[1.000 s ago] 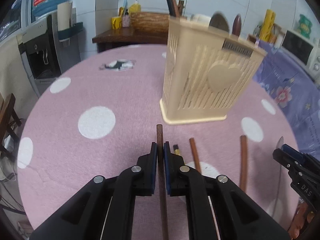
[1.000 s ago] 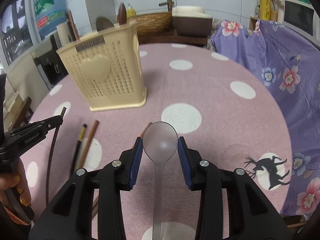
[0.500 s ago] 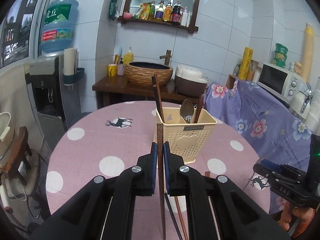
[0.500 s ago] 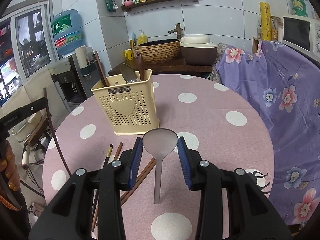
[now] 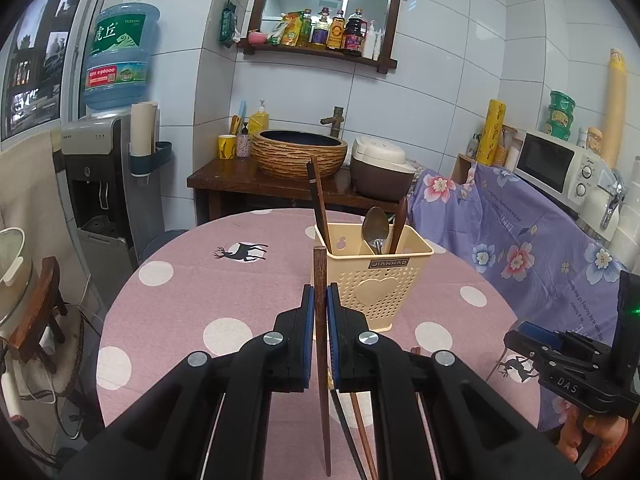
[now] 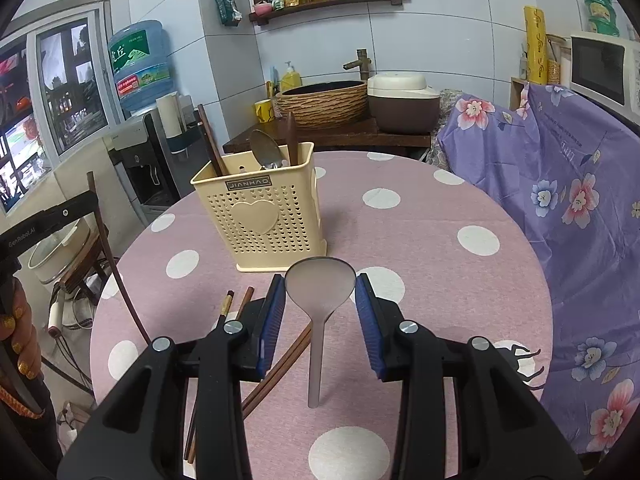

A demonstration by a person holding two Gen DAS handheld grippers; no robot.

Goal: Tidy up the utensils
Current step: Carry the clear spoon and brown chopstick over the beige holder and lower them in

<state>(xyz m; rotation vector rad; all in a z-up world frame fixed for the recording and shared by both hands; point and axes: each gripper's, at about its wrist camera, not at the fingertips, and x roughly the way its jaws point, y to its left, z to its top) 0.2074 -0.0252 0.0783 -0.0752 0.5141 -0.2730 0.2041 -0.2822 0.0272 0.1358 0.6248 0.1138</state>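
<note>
Water dispenser: left, blue bottle on top
Basin: woven, on wooden counter
Rice cooker: beside basin
Microwave: right
Shelf: bottles, wall-mounted

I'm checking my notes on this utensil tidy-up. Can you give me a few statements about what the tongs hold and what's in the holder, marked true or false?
1. The left tongs grip a dark wooden chopstick. True.
2. The right tongs are empty. False: they hold a translucent spoon by its bowl.
3. The cream holder already contains a metal spoon. True.
4. The holder lies on its side. False: it stands upright on the pink dotted tablecloth.
5. Loose chopsticks lie on the table. True.
</note>
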